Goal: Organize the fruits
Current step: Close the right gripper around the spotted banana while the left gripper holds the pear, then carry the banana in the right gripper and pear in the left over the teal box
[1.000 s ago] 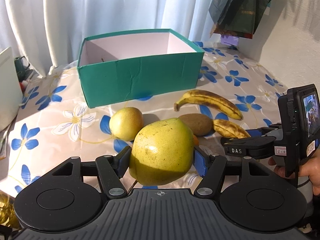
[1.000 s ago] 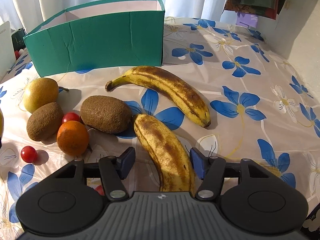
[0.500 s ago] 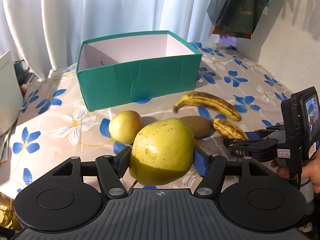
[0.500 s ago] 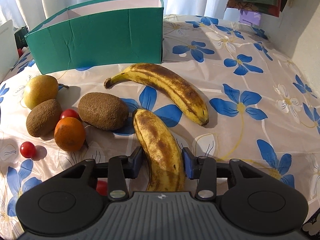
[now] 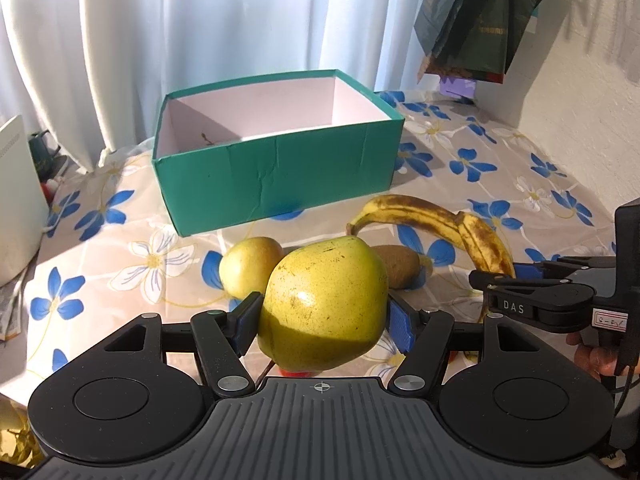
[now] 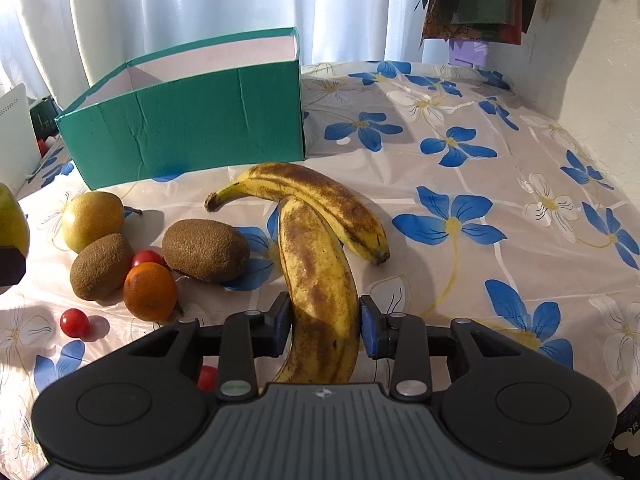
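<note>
The left gripper (image 5: 322, 322) is clamped on a large yellow-green pear (image 5: 324, 304), its blue pads pressed against both sides of the fruit, which is held up off the tablecloth. The right gripper (image 6: 323, 326) is closed on a brown-speckled banana (image 6: 320, 284), pinching it near its lower end; the far tip of that banana overlaps a second banana (image 6: 320, 196) in the right wrist view, and I cannot tell whether they touch. From the left wrist view the right gripper (image 5: 520, 276) shows at the right edge with that banana rising from it.

Just beyond the held pear lies a smaller yellow pear (image 5: 250, 266), and to its right a kiwi (image 5: 398, 266) peeks out. From the right side the loose fruit is clearer: that same kiwi (image 6: 206, 250) sits just left of the gripped banana, a second kiwi (image 6: 102, 266) lies further left, and a small orange (image 6: 150, 290) rests between them at the near side, touching or almost touching the left kiwi. A cherry tomato (image 6: 146, 258) is tucked behind the orange, another (image 6: 74, 322) sits alone to the near left, and a third (image 6: 207, 378) shows under the gripper body. The small pear (image 6: 92, 216) is behind the left kiwi.

Farther back stands an open teal box (image 5: 276, 184) with a pale lining; only a small stem-like scrap shows on its visible floor. Everything rests on a beige tablecloth with blue flowers (image 6: 452, 224). White curtains (image 5: 200, 32) hang behind, and dark packets (image 5: 484, 20) hang at the far right.
</note>
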`<state>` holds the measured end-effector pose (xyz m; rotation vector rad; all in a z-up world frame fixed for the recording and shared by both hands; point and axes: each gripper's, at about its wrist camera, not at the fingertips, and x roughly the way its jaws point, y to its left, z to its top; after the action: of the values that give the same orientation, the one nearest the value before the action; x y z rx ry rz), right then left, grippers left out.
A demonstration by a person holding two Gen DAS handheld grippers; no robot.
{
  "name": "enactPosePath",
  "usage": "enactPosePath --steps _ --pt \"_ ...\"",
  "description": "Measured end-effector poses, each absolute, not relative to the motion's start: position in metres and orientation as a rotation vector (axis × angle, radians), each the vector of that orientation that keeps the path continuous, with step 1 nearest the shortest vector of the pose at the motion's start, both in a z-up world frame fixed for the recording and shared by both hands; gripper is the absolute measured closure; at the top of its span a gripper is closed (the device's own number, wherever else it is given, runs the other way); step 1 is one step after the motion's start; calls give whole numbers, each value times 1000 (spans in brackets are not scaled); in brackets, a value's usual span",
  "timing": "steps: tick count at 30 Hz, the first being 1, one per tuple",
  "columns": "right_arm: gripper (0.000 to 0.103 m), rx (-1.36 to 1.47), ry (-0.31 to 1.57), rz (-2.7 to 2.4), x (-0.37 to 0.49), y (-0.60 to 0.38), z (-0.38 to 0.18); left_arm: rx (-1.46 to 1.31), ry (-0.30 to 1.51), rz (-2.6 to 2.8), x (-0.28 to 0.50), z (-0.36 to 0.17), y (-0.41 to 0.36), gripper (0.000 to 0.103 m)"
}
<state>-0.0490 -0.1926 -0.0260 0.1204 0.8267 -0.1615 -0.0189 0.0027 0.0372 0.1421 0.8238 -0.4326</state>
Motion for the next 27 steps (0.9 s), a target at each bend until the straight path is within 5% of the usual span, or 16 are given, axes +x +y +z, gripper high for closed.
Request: enactPosePath --steps 27 --pt "69 103 635 -26 0 -166 70 129 758 -253 46 88 -7 34"
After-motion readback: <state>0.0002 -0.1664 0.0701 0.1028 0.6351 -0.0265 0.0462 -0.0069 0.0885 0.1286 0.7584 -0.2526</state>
